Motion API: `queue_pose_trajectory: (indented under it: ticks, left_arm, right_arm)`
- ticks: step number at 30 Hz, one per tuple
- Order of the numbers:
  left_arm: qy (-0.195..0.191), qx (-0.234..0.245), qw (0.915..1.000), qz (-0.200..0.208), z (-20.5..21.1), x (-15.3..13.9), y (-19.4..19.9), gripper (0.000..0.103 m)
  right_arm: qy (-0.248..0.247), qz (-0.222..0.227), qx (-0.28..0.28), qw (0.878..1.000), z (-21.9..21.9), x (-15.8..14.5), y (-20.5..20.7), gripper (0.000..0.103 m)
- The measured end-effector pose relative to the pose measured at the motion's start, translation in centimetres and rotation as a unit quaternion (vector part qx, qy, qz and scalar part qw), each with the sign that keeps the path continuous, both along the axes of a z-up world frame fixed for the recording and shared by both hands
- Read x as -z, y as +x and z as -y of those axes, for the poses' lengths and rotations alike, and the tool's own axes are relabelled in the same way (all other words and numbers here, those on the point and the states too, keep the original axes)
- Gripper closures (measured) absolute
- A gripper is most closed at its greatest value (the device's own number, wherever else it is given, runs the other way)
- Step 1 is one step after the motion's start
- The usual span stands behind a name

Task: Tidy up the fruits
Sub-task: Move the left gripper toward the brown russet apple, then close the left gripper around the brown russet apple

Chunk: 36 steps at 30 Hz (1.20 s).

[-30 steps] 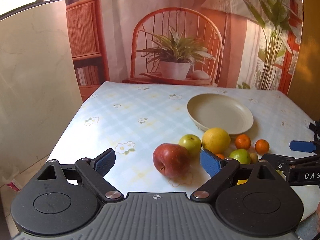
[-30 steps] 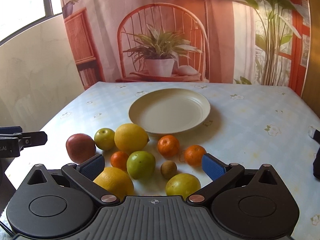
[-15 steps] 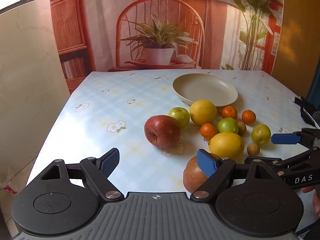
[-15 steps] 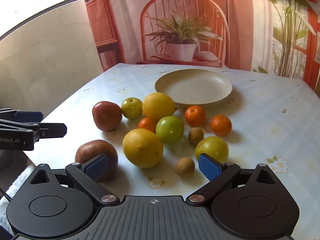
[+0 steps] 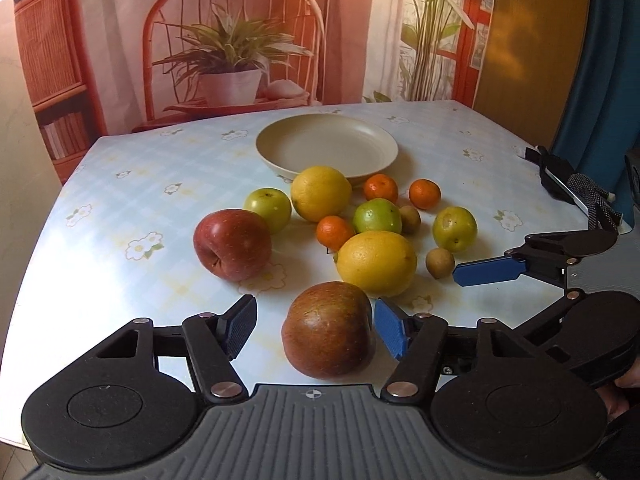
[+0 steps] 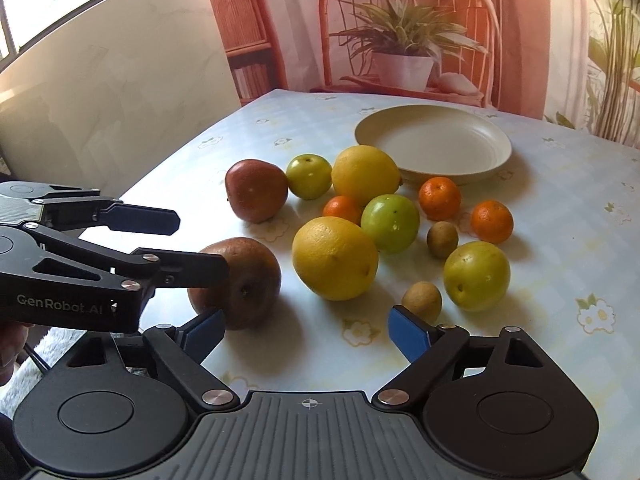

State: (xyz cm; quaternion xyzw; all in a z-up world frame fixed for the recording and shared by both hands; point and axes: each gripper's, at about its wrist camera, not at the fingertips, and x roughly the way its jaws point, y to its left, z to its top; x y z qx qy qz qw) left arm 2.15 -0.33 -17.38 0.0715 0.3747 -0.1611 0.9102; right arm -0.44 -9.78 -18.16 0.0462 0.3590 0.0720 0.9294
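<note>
Closing left gripper [image 5: 314, 326] on dull russet-red round apple [image 5: 327, 330] at near desk edge | jaws just narrowing, straddling it, right pad touching, left pad apart, no grip yet | right gripper [image 6: 306, 326] open, empty, farther right | empty beige plate [image 5: 280, 160] lies far.

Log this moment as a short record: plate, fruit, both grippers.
plate: bare, at the far side of the fruit
fruit on table: two red apples, two yellow citrus, four green fruits, three small oranges, two small brown fruits
left gripper: jaws have just been closing around the nearer red apple; left pad still clear of it
right gripper: jaws have just been closing, nothing between them
</note>
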Motion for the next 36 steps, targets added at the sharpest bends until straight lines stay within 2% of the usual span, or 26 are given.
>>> queue_pose_trajectory:
  ticks: [3,7,15,19,24,28,36]
  left_arm:
    - [0.006,0.007,0.9999,-0.013,0.3,0.6,0.4,0.044]
    - [-0.007,0.010,0.9995,-0.028,-0.1,0.7,0.9,0.044]
    - [-0.048,-0.037,0.9970,-0.049,-3.3,0.0,2.0,0.044]
    - [-0.044,-0.052,0.9967,-0.043,-4.5,-0.2,2.4,0.044]
    - [-0.063,-0.068,0.9945,-0.049,-6.0,-0.1,2.9,0.044]
    - [-0.056,-0.085,0.9936,-0.048,-6.7,-0.2,3.1,0.044]
    - [-0.080,-0.095,0.9907,-0.055,-8.1,0.2,3.3,0.044]
  right_arm:
    - [0.005,-0.009,-0.008,1.000,-0.1,0.4,0.3,0.022]
    - [0.007,-0.013,-0.023,1.000,-0.3,0.6,0.5,0.022]
    - [-0.005,-0.015,-0.065,0.998,-1.3,0.6,1.3,0.028]
    - [-0.008,-0.020,-0.088,0.996,-1.8,0.6,1.9,0.033]
    - [-0.015,-0.021,-0.127,0.992,-2.7,0.6,2.6,0.033]
    - [-0.027,-0.012,-0.158,0.987,-3.5,0.1,3.2,0.034]
    - [-0.063,-0.009,-0.196,0.979,-5.3,-0.8,5.7,0.035]
